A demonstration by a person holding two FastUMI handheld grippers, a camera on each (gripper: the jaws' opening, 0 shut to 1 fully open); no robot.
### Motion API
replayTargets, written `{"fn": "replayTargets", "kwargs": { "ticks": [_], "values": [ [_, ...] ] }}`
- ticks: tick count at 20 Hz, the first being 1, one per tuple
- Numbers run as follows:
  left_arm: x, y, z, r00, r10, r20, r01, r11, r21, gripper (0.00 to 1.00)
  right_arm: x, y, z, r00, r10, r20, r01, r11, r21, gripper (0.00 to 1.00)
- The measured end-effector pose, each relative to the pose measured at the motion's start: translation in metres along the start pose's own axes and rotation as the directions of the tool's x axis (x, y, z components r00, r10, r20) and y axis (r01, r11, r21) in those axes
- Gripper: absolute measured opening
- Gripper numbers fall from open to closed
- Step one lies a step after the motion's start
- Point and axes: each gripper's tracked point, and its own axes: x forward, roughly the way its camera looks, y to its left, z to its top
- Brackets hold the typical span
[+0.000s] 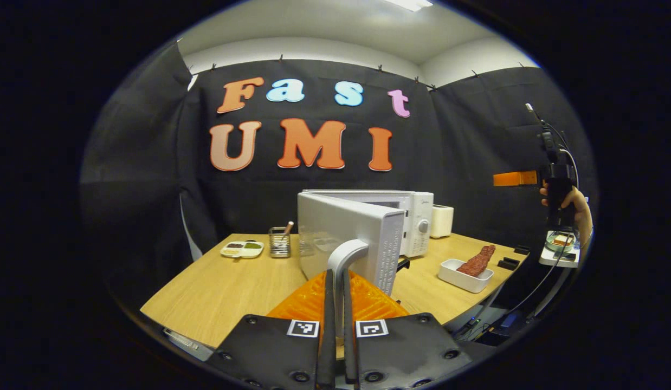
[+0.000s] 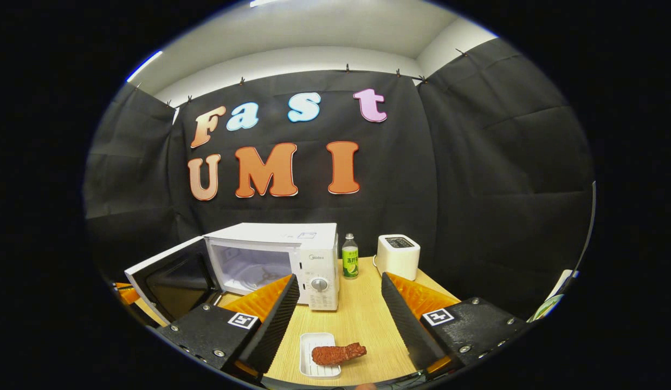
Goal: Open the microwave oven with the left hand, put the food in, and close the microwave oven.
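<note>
White microwave (image 2: 276, 260) door (image 2: 170, 281) ajar | left tongs (image 1: 335, 303) clamp handle (image 1: 343, 260) | right tongs (image 2: 338, 303) spread

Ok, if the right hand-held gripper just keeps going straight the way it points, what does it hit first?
Probably the red food lying across the white tray on the table, which sits low between the open fingers of the right hand-held gripper. Farther along stands the microwave's control panel, though depth is hard to judge.

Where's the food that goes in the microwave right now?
The food lies across a small white dish on the table, in front of the microwave, between the right gripper's open fingers.
</note>
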Motion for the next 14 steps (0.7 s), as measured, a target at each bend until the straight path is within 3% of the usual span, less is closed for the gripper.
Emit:
{"fn": "replayTargets", "kwargs": {
  "ticks": [8,11,14],
  "values": [
    [-0.016,0.094,-0.005,0.981,0.195,-0.006,-0.195,0.979,-0.060,0.11,0.000,-0.006,-0.018,0.999,-0.035,-0.031,0.035,0.999,0.003,0.94],
    [-0.036,0.125,0.017,0.951,0.305,0.048,-0.303,0.952,-0.047,0.11,0.001,-0.018,-0.029,0.997,-0.064,-0.049,0.064,0.998,0.001,0.95],
    [-0.050,0.133,0.044,0.937,0.337,0.094,-0.335,0.942,-0.037,0.11,0.005,-0.026,-0.048,0.993,-0.084,-0.085,0.087,0.996,0.030,0.94]
  ]
}}
